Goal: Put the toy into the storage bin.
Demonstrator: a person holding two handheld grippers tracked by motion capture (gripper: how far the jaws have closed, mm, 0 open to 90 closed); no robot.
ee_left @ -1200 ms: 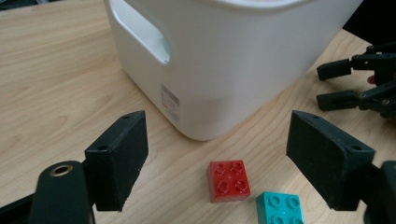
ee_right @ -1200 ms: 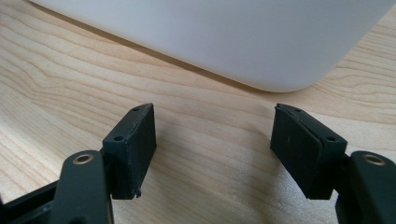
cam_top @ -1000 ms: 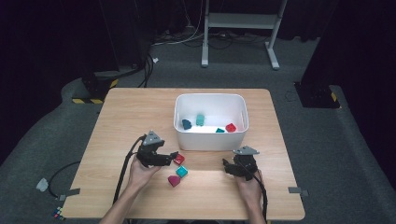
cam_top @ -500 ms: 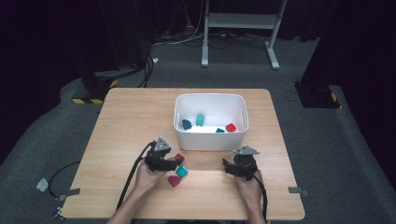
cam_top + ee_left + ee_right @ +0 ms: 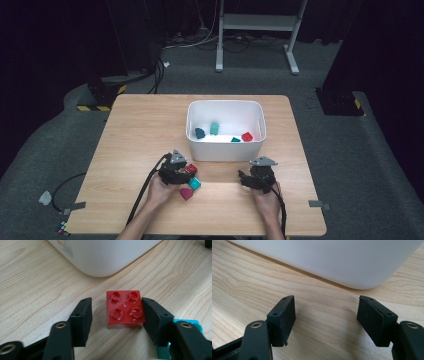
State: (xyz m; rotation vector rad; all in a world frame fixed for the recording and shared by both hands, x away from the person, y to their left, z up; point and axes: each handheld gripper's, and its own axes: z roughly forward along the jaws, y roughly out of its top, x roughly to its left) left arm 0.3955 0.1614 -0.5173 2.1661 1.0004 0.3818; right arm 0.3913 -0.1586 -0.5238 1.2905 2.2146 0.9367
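A red four-stud brick [image 5: 125,307] lies on the wooden table [image 5: 140,130] just in front of the white bin [image 5: 225,104]. My left gripper [image 5: 116,312] straddles it and its jaws have just been closing. The right pad [image 5: 153,320] touches the brick's side, while a gap remains at the left pad [image 5: 82,320]. In the high view the left gripper [image 5: 187,172] sits by the red brick [image 5: 191,169]. My right gripper [image 5: 243,179] rests to the right. Its jaws stand open with bare wood between them in the right gripper view [image 5: 327,315].
A teal brick [image 5: 194,183] and a magenta brick [image 5: 186,194] lie close beside the left gripper. The bin [image 5: 337,257] holds a dark blue brick [image 5: 200,133], a teal one [image 5: 214,128] and a red one [image 5: 247,136]. A cable trails from each gripper toward the table's near edge.
My left gripper has shifted right and lowered over the red brick. The right gripper has stayed put.
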